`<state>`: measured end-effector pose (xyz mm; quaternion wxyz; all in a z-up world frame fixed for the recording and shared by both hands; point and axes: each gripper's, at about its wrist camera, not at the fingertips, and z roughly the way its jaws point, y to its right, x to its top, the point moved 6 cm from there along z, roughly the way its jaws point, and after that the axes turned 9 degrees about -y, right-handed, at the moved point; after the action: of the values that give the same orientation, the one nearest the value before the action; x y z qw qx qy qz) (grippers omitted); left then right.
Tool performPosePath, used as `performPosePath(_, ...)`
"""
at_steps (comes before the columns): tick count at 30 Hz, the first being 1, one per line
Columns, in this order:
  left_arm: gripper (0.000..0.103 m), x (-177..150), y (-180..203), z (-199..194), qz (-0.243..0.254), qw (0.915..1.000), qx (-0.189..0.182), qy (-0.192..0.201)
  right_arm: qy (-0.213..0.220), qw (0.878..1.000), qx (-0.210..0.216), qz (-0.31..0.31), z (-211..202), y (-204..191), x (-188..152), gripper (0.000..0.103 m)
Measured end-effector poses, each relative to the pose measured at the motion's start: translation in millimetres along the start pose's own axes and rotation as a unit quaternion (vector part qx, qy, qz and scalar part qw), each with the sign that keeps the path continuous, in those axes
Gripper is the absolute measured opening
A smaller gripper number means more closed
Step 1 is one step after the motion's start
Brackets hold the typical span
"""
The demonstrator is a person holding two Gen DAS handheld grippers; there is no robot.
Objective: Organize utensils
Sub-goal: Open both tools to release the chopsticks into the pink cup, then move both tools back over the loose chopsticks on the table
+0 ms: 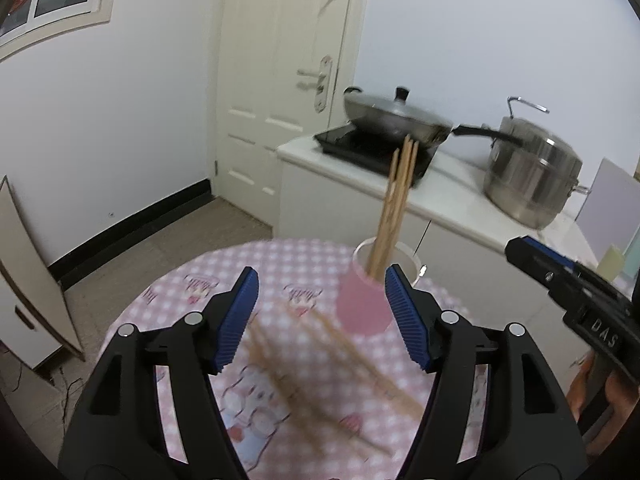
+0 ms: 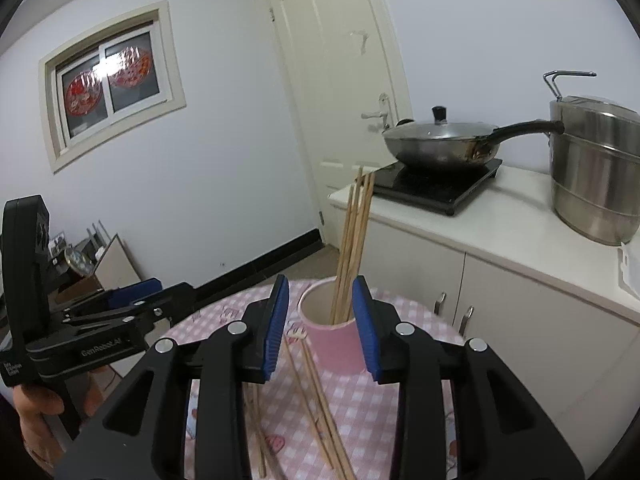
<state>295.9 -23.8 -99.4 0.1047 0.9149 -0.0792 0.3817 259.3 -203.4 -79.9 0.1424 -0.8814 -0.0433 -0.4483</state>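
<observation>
Pink cup (image 2: 336, 344) on checked surface (image 1: 208, 280), upright chopsticks (image 2: 352, 248) inside, loose chopsticks (image 2: 316, 400) blurred in left view, ends cut off below, left gripper (image 1: 320, 316) fingers wide and empty, right gripper (image 2: 322, 328) fingers narrower, empty, cup base hidden behind them.

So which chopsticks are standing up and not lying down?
The chopsticks in the pink cup, leaning on the pink cup's rim; the loose chopsticks lie flat on the table.
</observation>
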Motion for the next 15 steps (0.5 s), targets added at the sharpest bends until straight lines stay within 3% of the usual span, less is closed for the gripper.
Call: performPosePath(15, 0.066, -65, -56, 39, -0.068, 0.9936, 0.003, -0.09, -0.092, 0.995, 0.027, -0.021, 61, -39, -63, 0.032)
